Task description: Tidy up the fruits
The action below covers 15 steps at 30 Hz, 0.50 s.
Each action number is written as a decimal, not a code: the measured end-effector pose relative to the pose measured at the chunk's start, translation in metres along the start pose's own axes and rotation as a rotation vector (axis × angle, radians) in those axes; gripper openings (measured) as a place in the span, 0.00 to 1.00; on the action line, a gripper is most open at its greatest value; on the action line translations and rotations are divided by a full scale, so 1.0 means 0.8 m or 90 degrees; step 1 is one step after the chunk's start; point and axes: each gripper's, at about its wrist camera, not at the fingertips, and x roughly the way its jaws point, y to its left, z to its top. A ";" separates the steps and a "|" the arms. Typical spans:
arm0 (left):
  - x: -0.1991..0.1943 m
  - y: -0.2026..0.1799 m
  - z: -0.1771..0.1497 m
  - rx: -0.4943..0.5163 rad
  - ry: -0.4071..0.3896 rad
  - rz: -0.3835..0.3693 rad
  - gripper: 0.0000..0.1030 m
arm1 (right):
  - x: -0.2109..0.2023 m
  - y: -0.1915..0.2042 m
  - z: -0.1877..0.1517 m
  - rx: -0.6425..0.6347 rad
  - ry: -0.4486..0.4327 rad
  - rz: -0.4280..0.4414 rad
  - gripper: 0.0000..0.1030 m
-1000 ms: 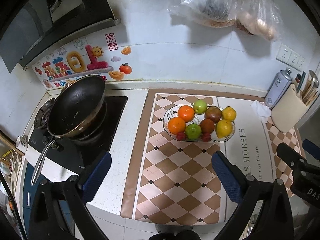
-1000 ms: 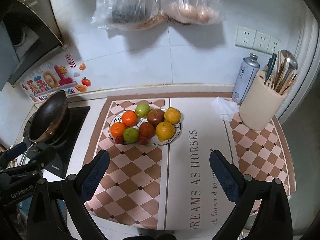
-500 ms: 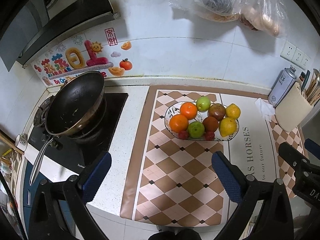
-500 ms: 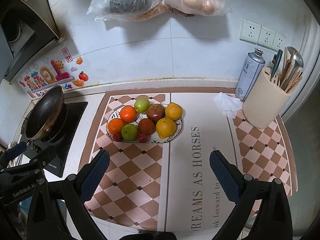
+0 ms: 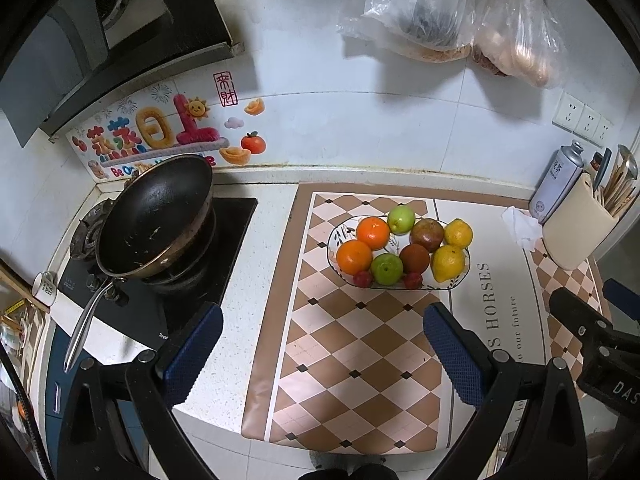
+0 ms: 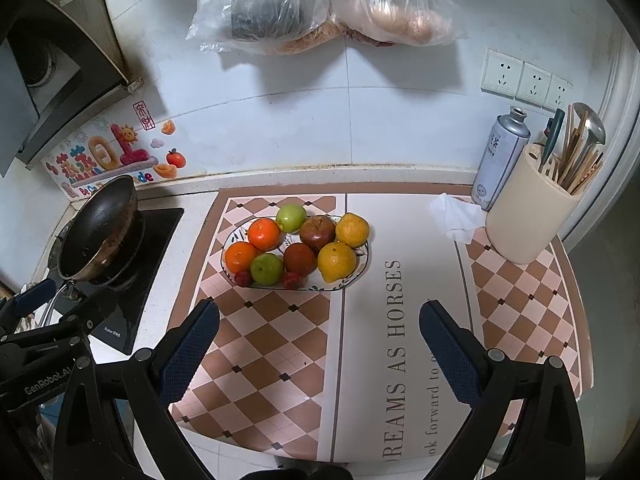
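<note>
An oval white plate [image 5: 335, 240] [image 6: 362, 268] on the checkered mat holds several fruits in pairs: oranges [image 5: 354, 257] [image 6: 241, 257], green apples [image 5: 386, 268] [image 6: 267, 268], dark red apples [image 5: 415, 258] [image 6: 299, 259], lemons [image 5: 448, 263] [image 6: 337, 262] and small red fruits [image 5: 362, 278] [image 6: 243, 278]. My left gripper [image 5: 322, 344] is open and empty, above the mat in front of the plate. My right gripper [image 6: 318, 340] is open and empty, also in front of the plate.
A black wok [image 5: 156, 216] sits on the stove at the left. A cream utensil holder [image 6: 528, 204], a spray can [image 6: 502, 156] and a crumpled tissue [image 6: 456, 216] stand at the right. Plastic bags [image 6: 320, 4] hang on the wall.
Both grippers have drawn back and up slightly; the plate sits a little lower in both views. The fruits have not moved.
</note>
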 end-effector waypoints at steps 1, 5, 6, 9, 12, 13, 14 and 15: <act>-0.003 0.001 -0.001 -0.002 -0.001 -0.001 1.00 | -0.001 0.000 0.001 0.001 -0.001 0.000 0.99; -0.010 0.002 -0.002 -0.007 -0.005 -0.003 1.00 | -0.009 -0.003 0.001 0.002 -0.004 0.004 0.99; -0.012 0.003 -0.002 -0.007 -0.005 -0.004 1.00 | -0.010 -0.003 0.001 0.001 -0.004 0.005 0.99; -0.015 0.003 -0.003 -0.007 -0.007 -0.005 1.00 | -0.015 -0.003 0.000 -0.002 -0.008 0.006 0.99; -0.018 0.001 -0.004 -0.006 -0.008 -0.005 1.00 | -0.018 -0.003 -0.001 -0.002 -0.010 0.009 0.99; -0.019 0.001 -0.004 -0.006 -0.009 -0.006 1.00 | -0.019 -0.003 -0.002 -0.002 -0.010 0.009 0.99; -0.018 0.001 -0.004 -0.006 -0.008 -0.005 1.00 | -0.020 -0.004 -0.002 -0.002 -0.010 0.009 0.99; -0.019 0.001 -0.004 -0.007 -0.008 -0.005 1.00 | -0.020 -0.003 -0.002 -0.002 -0.010 0.009 0.99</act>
